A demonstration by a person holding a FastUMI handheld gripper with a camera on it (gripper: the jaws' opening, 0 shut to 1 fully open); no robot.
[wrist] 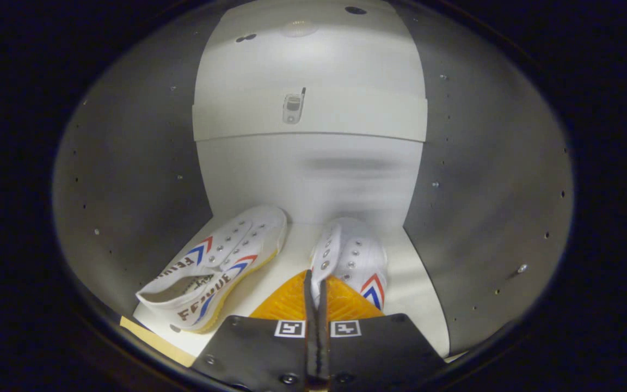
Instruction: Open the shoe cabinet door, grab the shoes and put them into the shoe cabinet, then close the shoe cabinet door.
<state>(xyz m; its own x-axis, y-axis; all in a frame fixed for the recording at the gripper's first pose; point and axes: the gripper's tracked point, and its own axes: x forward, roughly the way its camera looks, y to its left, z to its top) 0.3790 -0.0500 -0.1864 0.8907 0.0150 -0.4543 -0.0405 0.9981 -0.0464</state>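
Fingers [316, 288] pinch the collar of the right white sneaker [354, 261] inside the shoe cabinet [128, 179]; the left sneaker [221, 261] lies tilted beside it.

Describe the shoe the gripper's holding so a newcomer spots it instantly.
Inside the white shoe cabinet, two white canvas sneakers sit on the bottom shelf. The held sneaker is the one pinched between the gripper fingers, upright; the other sneaker lies apart, tipped on its side.
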